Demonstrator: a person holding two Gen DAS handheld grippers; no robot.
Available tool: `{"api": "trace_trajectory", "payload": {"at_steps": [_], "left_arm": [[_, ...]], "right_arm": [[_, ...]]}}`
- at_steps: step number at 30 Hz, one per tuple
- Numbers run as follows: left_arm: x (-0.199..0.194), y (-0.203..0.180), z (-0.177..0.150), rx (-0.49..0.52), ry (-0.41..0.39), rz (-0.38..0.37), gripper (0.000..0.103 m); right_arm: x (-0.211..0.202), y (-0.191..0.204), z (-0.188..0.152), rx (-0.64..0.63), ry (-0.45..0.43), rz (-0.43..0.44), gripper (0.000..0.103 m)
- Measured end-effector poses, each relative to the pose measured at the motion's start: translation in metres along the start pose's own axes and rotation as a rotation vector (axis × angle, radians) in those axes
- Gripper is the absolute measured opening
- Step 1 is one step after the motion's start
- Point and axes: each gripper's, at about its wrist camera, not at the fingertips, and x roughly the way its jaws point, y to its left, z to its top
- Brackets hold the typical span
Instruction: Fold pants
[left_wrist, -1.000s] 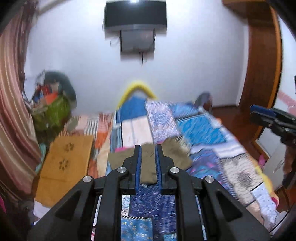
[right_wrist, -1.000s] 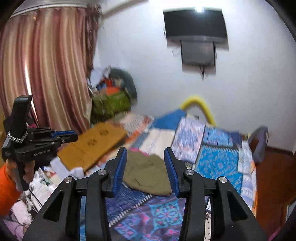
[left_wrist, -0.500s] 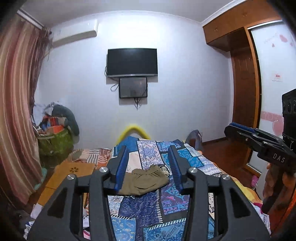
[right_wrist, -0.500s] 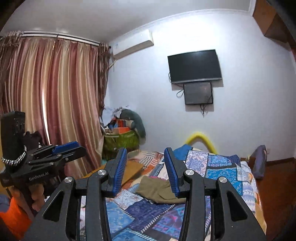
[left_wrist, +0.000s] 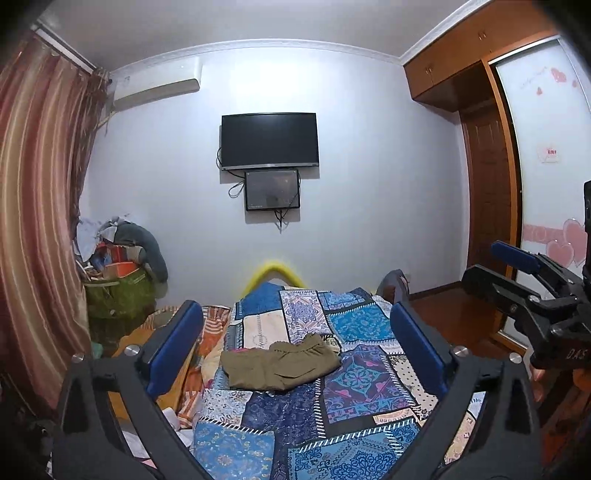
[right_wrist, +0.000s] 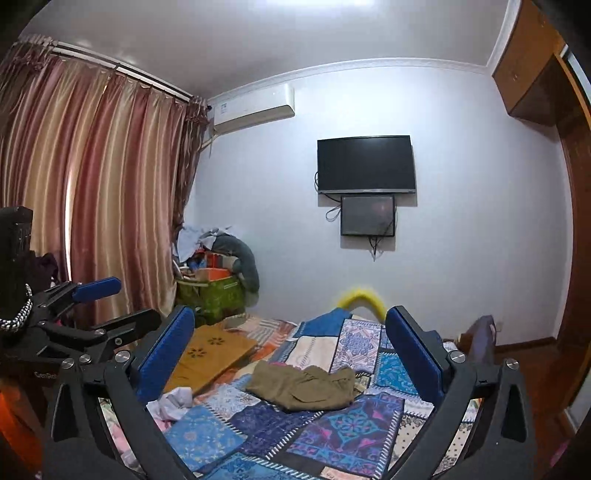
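The olive-green pants (left_wrist: 280, 363) lie folded into a compact bundle on the bed (left_wrist: 354, 413), resting on its patchwork quilt roughly at mid-length, well ahead of both tools. The left tool (left_wrist: 295, 339) is held level above the near end of the bed; its jaws are opening and already stand wide, the blue pads (left_wrist: 175, 343) far apart with nothing between them. The right tool (right_wrist: 291, 347) is in the same condition: jaws opening, spread wide, holding nothing, the pants visible in the distance through the gap and not in contact with either pad. Each tool appears at the edge of the other's view, gripped from below by a hand (left_wrist: 535, 373). Beside the bed on the curtain side lies a flat mustard-yellow cushion (right_wrist: 210, 354), with some loose pale cloth (right_wrist: 173, 402) near it. A dark television (left_wrist: 269, 140) is mounted on the far wall with a smaller screen (left_wrist: 272, 190) directly beneath it. A green basket (right_wrist: 212, 297) piled with clothing stands in the corner by the striped curtain (right_wrist: 92, 192).
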Motion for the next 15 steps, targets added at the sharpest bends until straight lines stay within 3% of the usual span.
{"api": "trace_trajectory", "payload": {"at_steps": [15], "left_arm": [[0.003, 0.0, -0.007, -0.011, 0.002, -0.002, 0.102]], "right_arm": [[-0.011, -0.006, -0.018, 0.041, 0.02, 0.006, 0.103]]}}
